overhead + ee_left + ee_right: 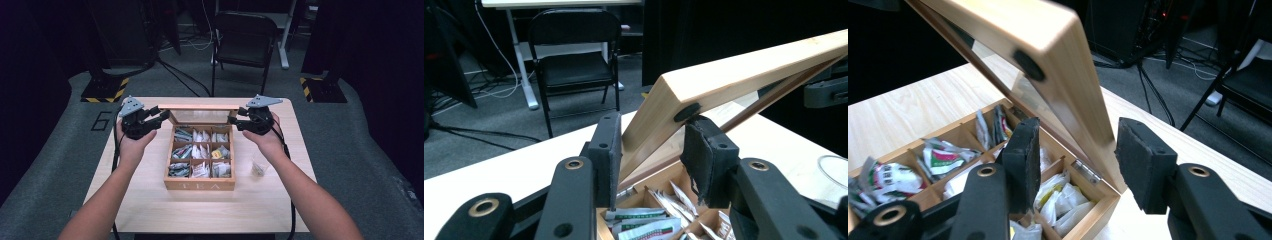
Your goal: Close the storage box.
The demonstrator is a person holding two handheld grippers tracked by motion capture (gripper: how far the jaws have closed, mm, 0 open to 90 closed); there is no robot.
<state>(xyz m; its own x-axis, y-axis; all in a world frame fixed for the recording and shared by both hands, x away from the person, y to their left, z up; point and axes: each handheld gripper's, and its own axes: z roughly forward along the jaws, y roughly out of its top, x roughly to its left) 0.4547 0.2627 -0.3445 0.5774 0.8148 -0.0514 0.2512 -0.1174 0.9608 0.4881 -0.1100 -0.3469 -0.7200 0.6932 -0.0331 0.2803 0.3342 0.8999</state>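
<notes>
A wooden tea box (pixel 200 185) stands mid-table, its compartments full of tea bags (pixel 200 152). Its glass-paned lid (pixel 199 107) is raised and tilts back over the far edge. My left gripper (pixel 162 117) is at the lid's left end. In the left gripper view the gripper (pixel 651 130) has the lid's (pixel 749 70) side rail between its pads, shut on it. My right gripper (pixel 232 122) is at the lid's right end. In the right gripper view the gripper (pixel 1078 130) straddles the lid's (pixel 1058 45) edge with gaps beside both pads, so it is open.
A small clear cup (pixel 258 167) sits on the light wooden table (pixel 150 210) just right of the box, near my right forearm. A black folding chair (pixel 245 37) stands on the floor beyond the table's far edge. Cables run across the floor behind.
</notes>
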